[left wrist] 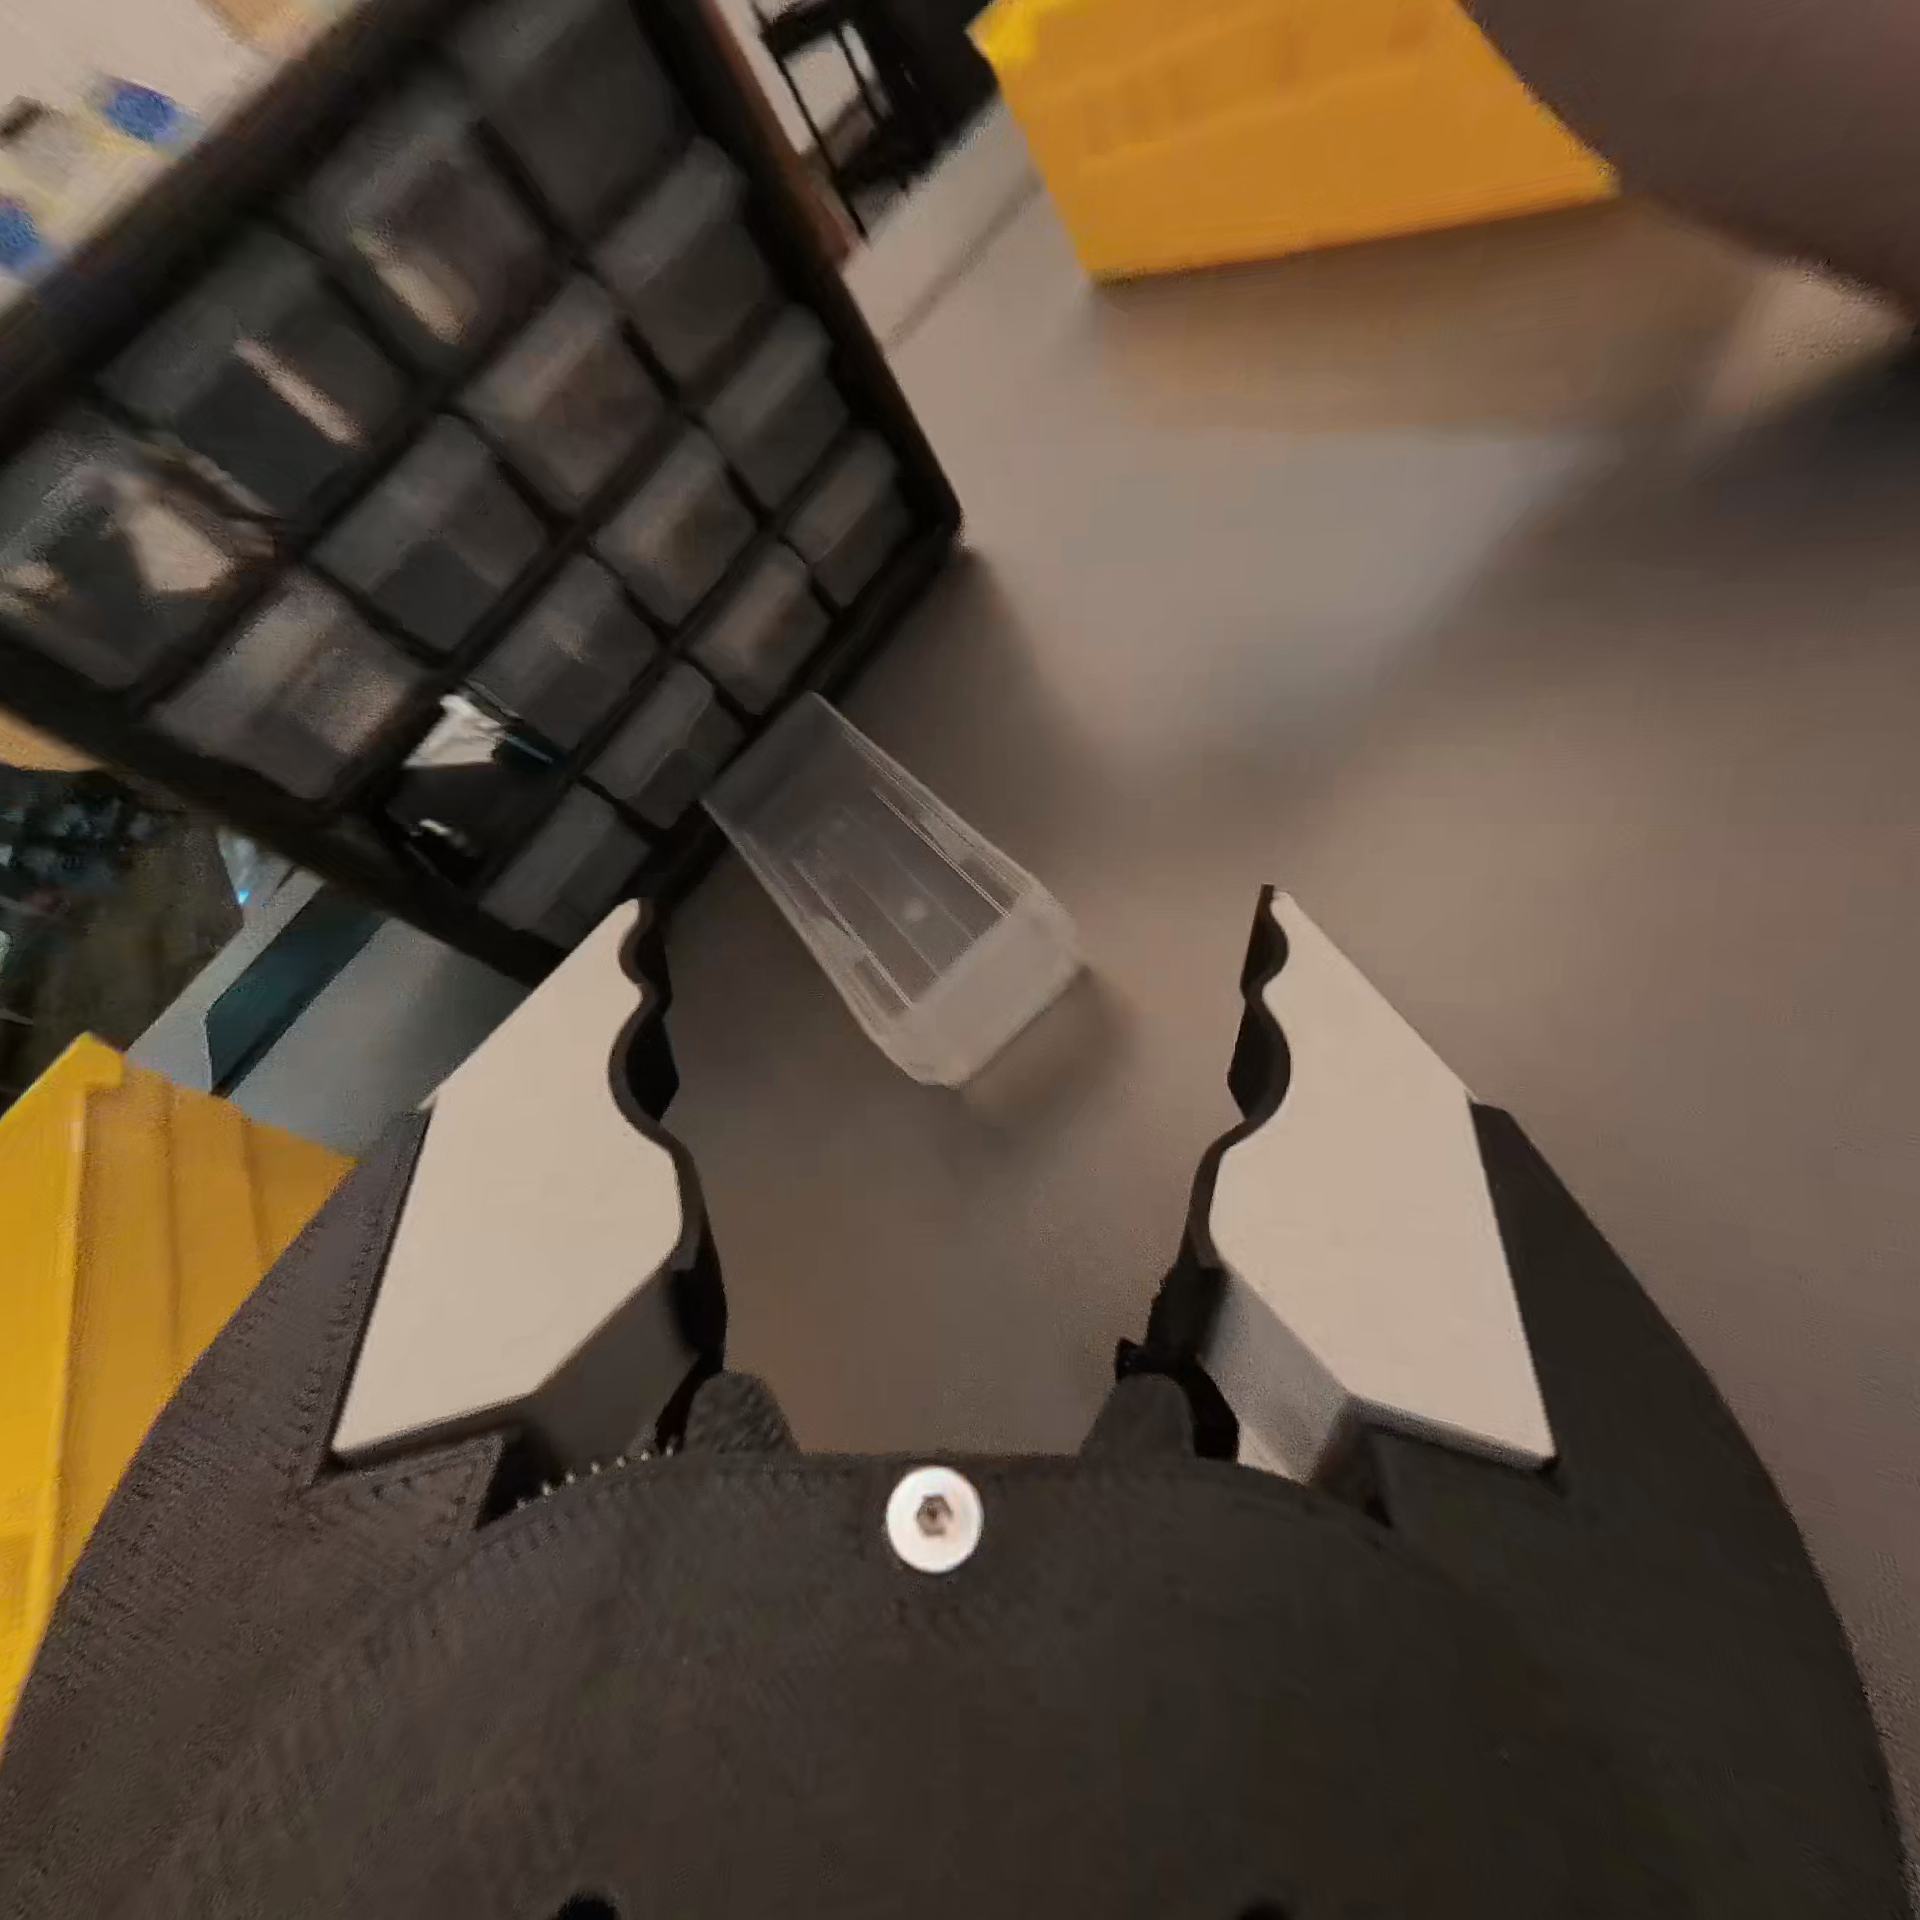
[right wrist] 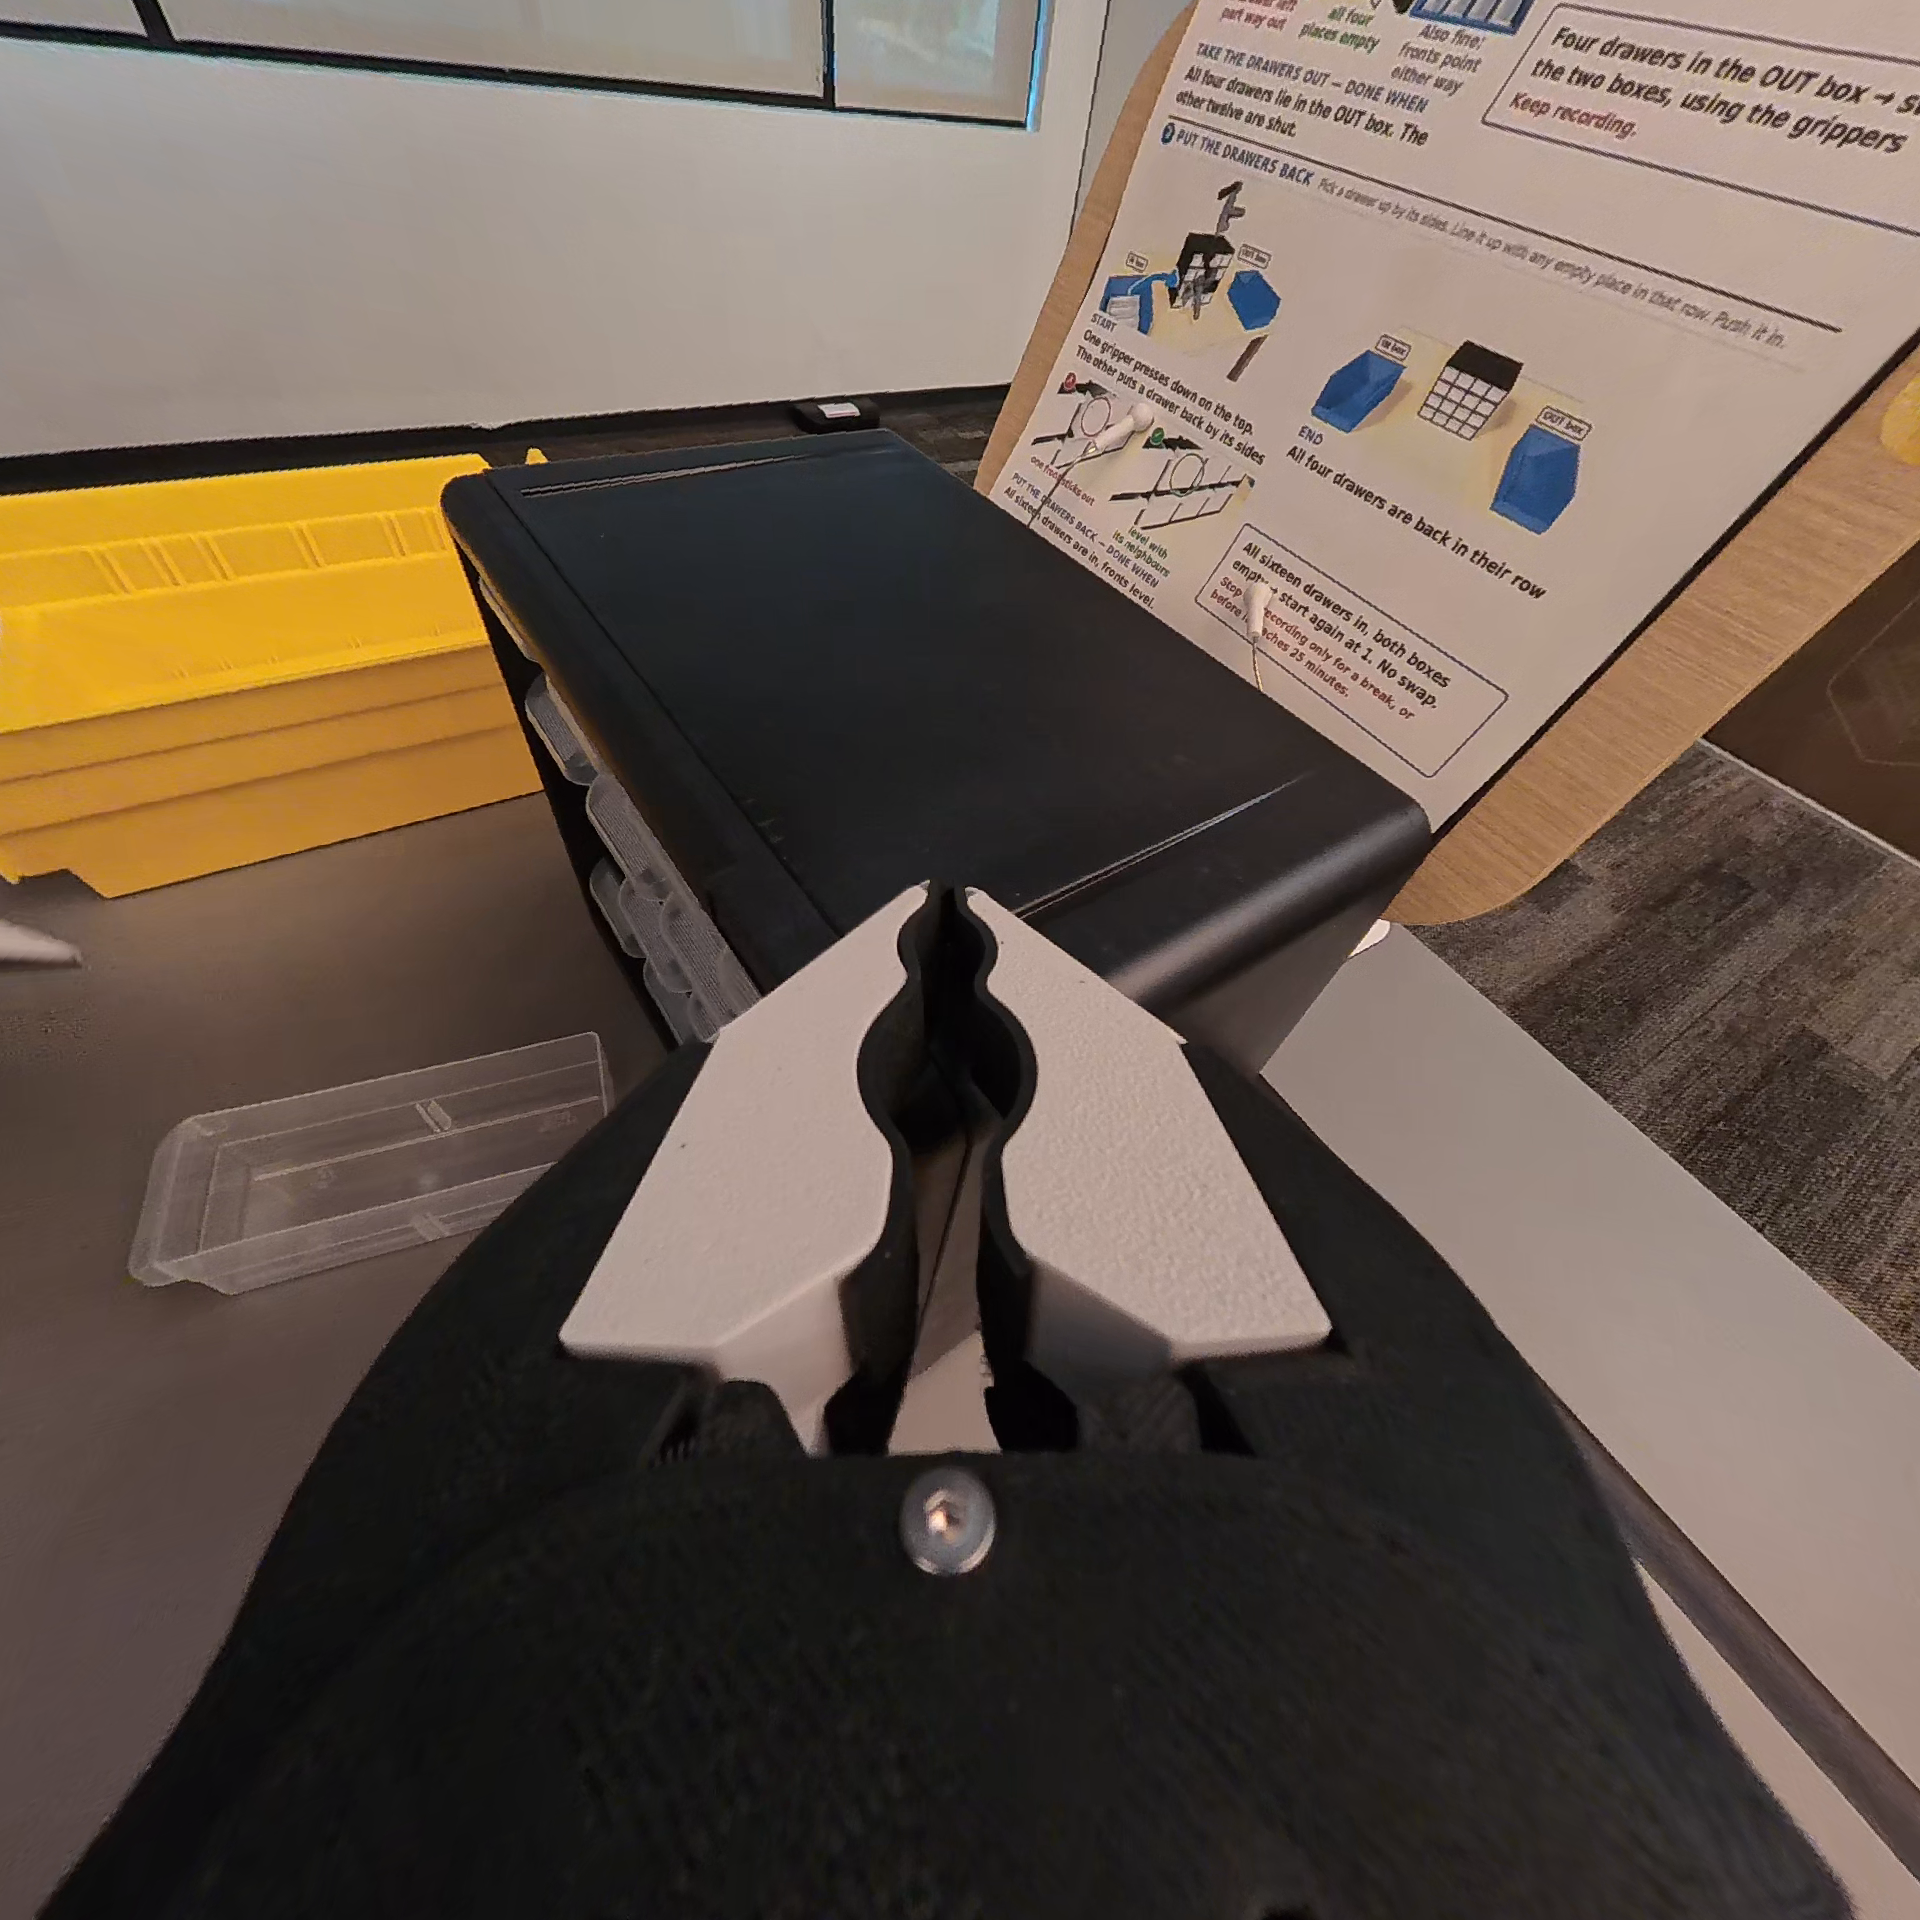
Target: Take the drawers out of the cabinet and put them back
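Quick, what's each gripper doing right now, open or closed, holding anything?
Left gripper: open, empty, with a clear drawer on the table ahead.
Right gripper: closed, holding nothing, at the cabinet top.

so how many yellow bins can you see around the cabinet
2. One yellow bin sits on the table beyond the cabinet; the other yellow bin is on the cabinet's opposite side, beside the left gripper.

An office-like room: grey carpet tiles point(right wrist: 1714, 997), white wall point(right wrist: 520, 260), instruction board point(right wrist: 1507, 416) beside a table point(right wrist: 1455, 1195).
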